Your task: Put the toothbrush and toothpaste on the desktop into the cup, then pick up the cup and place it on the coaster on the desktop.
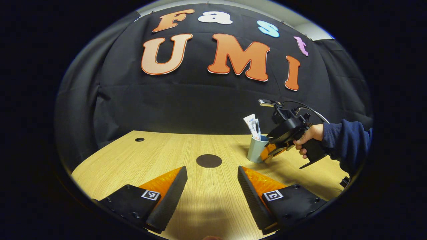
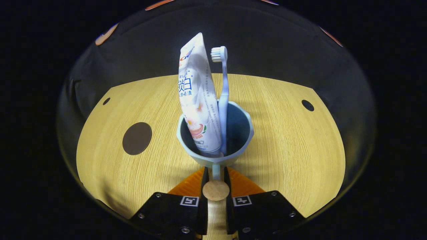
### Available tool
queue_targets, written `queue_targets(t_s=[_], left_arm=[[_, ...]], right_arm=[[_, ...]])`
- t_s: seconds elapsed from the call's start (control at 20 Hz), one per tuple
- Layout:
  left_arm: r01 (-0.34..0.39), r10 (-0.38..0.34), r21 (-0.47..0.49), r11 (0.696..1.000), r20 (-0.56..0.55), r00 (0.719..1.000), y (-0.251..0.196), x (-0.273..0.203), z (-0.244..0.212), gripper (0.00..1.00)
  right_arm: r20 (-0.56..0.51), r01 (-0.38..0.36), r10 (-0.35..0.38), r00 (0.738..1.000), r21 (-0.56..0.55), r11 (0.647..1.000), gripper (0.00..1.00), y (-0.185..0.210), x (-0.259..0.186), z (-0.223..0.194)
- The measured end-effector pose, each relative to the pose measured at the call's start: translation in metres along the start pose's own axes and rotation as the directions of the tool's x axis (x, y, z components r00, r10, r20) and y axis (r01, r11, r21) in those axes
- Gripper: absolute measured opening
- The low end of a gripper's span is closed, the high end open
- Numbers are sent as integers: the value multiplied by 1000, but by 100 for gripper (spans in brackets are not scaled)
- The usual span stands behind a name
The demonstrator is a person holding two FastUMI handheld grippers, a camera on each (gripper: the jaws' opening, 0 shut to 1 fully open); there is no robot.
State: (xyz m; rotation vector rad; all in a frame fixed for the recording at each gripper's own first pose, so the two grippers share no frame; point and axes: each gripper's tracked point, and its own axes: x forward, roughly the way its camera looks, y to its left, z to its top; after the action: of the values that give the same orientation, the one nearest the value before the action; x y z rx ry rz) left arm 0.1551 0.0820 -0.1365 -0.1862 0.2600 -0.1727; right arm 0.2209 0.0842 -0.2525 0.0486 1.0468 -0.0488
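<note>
A pale blue cup point(image 2: 215, 143) stands on the wooden desktop point(image 2: 283, 143) with a white toothpaste tube point(image 2: 196, 100) and a light blue toothbrush point(image 2: 223, 100) upright inside it. My right gripper point(image 2: 215, 176) is shut on the cup's handle point(image 2: 216, 185), which ends in a round wooden disc. The dark round coaster point(image 2: 137, 138) lies to the cup's left. In the left gripper view, the cup point(image 1: 256, 150) sits at the right with the right gripper point(image 1: 275, 148) against it, held by a hand in a blue sleeve. My left gripper point(image 1: 212, 181) hangs open above the desktop, the coaster point(image 1: 208, 161) just beyond its fingertips.
The desktop point(image 1: 133, 156) has a small cable hole point(image 1: 139, 139) at its far left corner, and another hole point(image 2: 307, 105) at the far right in the right gripper view. Black cloth walls the back.
</note>
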Motion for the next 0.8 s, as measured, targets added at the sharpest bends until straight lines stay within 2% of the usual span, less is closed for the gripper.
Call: queue_targets(t_s=[0.15, 0.45, 0.8], left_arm=[[-2, 2, -3, 1000, -9, 1000, 0, 1, -2, 97], [-2, 2, 11, 1000, -13, 1000, -1, -1, -6, 97], [9, -10, -27, 1000, -31, 999, -3, -4, -12, 96]], right_arm=[[14, 1, 0, 1000, -29, 1000, 20, -4, 1, 3], [46, -61, 62, 997, -38, 997, 19, -2, 4, 6], [78, -105, 117, 990, -138, 985, 19, -12, 10, 13]])
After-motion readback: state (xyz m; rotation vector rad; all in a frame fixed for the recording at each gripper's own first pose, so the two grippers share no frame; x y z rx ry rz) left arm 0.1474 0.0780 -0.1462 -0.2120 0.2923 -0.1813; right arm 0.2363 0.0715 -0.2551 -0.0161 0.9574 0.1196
